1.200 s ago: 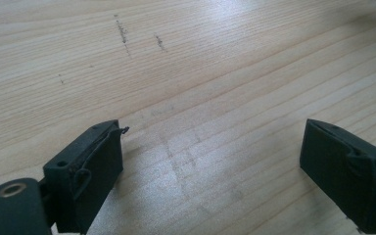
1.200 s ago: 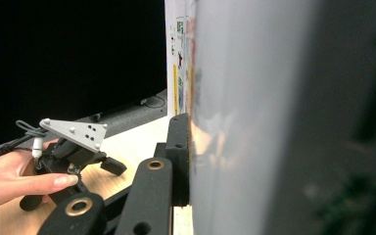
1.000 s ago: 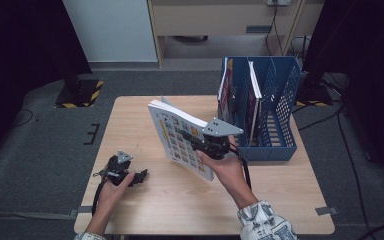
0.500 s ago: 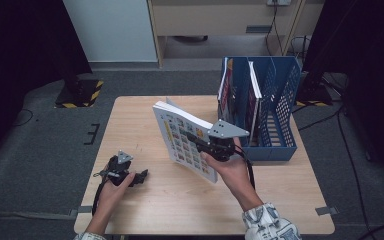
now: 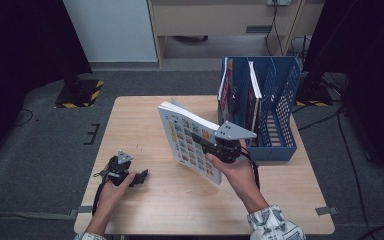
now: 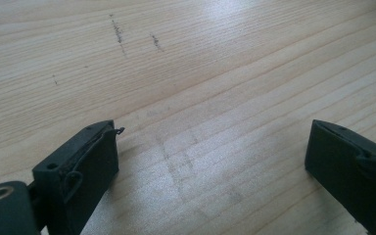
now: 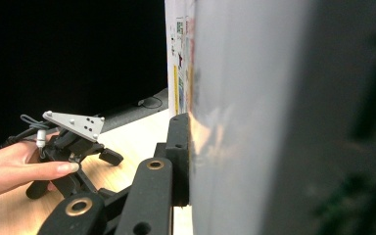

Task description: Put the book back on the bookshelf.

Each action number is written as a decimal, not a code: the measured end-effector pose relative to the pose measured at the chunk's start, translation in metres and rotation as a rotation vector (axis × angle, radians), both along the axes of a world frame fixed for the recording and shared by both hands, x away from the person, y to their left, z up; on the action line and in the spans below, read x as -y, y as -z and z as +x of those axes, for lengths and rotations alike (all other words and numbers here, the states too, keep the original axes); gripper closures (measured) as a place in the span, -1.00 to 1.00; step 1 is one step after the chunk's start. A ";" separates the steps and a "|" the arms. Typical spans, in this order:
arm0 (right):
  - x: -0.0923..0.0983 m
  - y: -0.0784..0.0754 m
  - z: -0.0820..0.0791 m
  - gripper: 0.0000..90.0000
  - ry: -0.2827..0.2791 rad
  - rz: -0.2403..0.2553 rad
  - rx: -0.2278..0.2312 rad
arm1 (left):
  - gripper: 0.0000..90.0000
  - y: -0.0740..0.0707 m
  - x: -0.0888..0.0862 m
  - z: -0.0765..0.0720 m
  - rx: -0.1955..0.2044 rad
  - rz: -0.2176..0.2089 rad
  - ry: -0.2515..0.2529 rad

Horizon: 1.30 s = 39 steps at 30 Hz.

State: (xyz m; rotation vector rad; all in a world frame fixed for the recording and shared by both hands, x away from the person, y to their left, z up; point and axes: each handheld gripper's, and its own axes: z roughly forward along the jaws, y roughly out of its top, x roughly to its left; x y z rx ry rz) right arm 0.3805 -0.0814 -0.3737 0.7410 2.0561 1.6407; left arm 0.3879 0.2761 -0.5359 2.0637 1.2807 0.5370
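Where clamped, book [image 5: 190, 140] apparently inside right gripper [image 5: 214, 146].

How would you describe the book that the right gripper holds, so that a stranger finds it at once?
Start at the blue file rack on the right of the wooden table. Just left of it, the right gripper holds a book tilted above the tabletop. Unlike the books standing in the rack, its cover of small colourful pictures faces the camera.
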 end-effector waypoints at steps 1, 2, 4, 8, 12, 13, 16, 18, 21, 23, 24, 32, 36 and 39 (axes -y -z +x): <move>0.001 0.000 0.000 0.64 0.002 0.000 0.003 | -0.90 0.000 0.000 0.000 0.000 0.000 0.000; 0.002 -0.001 -0.001 0.64 0.001 0.000 0.001 | -0.90 0.000 0.000 0.000 0.000 0.000 0.000; 0.005 -0.001 -0.001 0.64 0.003 0.001 0.001 | -0.90 0.000 0.000 0.000 0.001 0.000 0.000; 0.011 -0.002 -0.003 0.64 0.006 -0.001 -0.001 | -0.90 0.000 0.001 0.000 0.002 -0.002 0.002; 0.017 -0.002 -0.006 0.64 0.009 0.001 0.000 | -0.90 0.000 0.001 0.000 0.003 -0.001 0.002; 0.018 -0.003 -0.006 0.64 0.009 0.000 0.000 | -0.90 0.000 0.001 0.000 0.003 -0.002 0.002; 0.022 -0.003 -0.008 0.64 0.017 0.001 -0.001 | -0.90 0.000 0.001 0.000 0.003 -0.001 0.002; 0.025 -0.003 -0.008 0.64 0.017 -0.003 0.000 | -0.90 0.000 0.001 0.000 0.003 -0.002 0.002; 0.029 -0.004 -0.010 0.64 0.021 -0.005 0.002 | -0.90 0.000 0.001 0.000 0.004 -0.002 0.002; 0.032 -0.004 -0.011 0.64 0.019 -0.007 0.000 | -0.90 0.000 0.001 0.000 0.004 -0.002 0.003; 0.033 -0.004 -0.011 0.64 0.020 -0.007 0.003 | -0.90 0.000 0.001 0.000 0.004 -0.002 0.002; 0.043 -0.005 -0.017 0.64 0.027 -0.014 0.004 | -0.90 0.000 0.001 0.000 0.004 -0.002 0.002; 0.046 -0.005 -0.019 0.64 0.030 -0.016 0.007 | -0.90 0.000 0.001 0.000 0.004 -0.002 0.002; 0.050 -0.005 -0.021 0.64 0.034 -0.016 0.005 | -0.90 0.000 0.001 0.000 0.004 -0.002 0.002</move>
